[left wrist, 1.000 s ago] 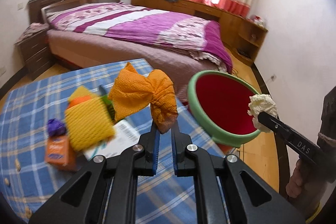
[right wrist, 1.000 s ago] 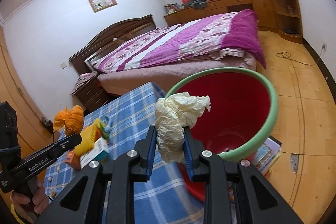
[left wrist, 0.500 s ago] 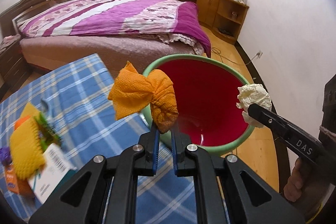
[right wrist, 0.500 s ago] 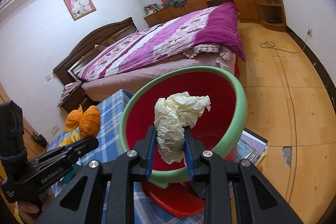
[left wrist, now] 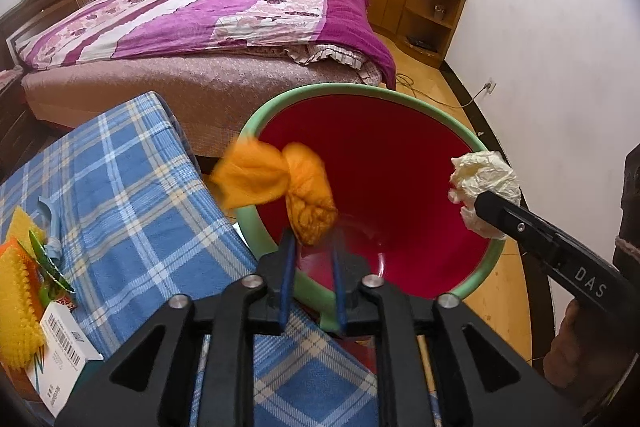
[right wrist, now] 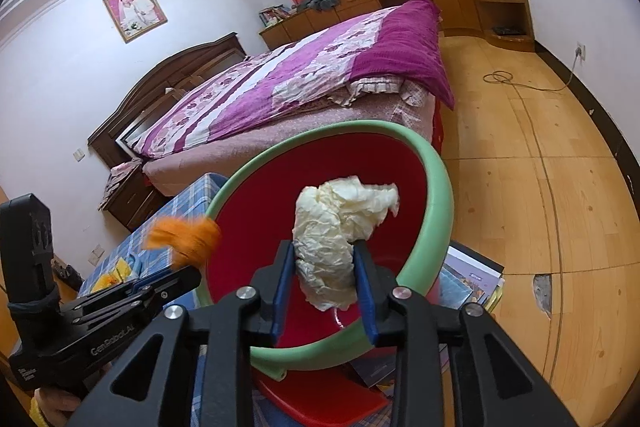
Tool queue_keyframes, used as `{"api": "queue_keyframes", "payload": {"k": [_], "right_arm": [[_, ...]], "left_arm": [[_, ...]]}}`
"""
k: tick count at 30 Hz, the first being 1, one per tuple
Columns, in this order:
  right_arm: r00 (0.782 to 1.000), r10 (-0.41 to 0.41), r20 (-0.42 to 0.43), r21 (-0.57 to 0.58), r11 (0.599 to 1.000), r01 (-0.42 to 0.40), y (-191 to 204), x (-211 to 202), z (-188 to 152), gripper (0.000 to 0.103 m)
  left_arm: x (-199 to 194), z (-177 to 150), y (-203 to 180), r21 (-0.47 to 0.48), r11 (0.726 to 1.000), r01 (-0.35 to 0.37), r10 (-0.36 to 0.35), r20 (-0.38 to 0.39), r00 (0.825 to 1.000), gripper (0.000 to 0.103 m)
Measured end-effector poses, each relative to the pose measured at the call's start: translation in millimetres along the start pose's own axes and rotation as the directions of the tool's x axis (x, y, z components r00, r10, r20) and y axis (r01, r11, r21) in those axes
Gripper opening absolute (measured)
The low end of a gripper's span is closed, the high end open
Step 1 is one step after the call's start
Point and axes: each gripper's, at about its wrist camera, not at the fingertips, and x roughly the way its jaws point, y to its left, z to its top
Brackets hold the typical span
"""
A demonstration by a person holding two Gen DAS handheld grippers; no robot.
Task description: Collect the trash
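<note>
A red bin with a green rim (left wrist: 360, 91) (right wrist: 436, 203) stands beside the blue plaid table, its mouth tilted toward me. My left gripper (left wrist: 312, 247) has its jaws apart; a crumpled orange cloth (left wrist: 288, 187) is blurred just above the fingertips, over the bin's near rim, and shows in the right wrist view (right wrist: 188, 233). My right gripper (right wrist: 324, 267) is shut on a crumpled white paper wad (right wrist: 340, 227) in front of the bin's mouth; the wad shows in the left wrist view (left wrist: 484, 183).
The blue plaid table (left wrist: 120, 187) holds a yellow scrubber (left wrist: 16, 299), a white carton (left wrist: 60, 351) and a green wrapper. A purple-covered bed (left wrist: 208, 23) stands behind. Books (right wrist: 472, 279) lie on the wooden floor (right wrist: 540, 167) by the bin.
Both grippers moved closer over the bin. The left jaws have opened and the orange cloth has come loose, blurred in motion. The right gripper still holds the paper wad.
</note>
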Motion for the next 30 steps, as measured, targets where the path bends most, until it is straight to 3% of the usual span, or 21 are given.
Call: {"api": "queue_keyframes", "payload": {"k": [2, 3, 13, 30], "right_arm": [[1.0, -0.001, -0.002, 0.004, 1.0, 0.001, 1, 2, -1, 0.037], [1.0, -0.001, -0.004, 0.005, 1.0, 0.001, 0, 2, -1, 0.039], [1.0, 0.01, -0.002, 0.011, 1.0, -0.01, 3, -5, -4, 0.054], [0.999, 0.038, 0.009, -0.006, 0.999, -0.038, 29, -31, -16, 0.07]], "left_arm": [[-1, -1, 0, -0.003, 1.0, -0.007, 0.007, 0.009, 1.0, 0.036], [-3, -1, -1, -0.002, 1.0, -0.011, 0.011, 0.016, 1.0, 0.038], [-15, -6, 2, -0.016, 1.0, -0.017, 0.017, 0.028, 0.999, 0.038], [-68, -35, 29, -0.122, 0.991, -0.058, 0.065, 0.055, 0.996, 0.038]]}}
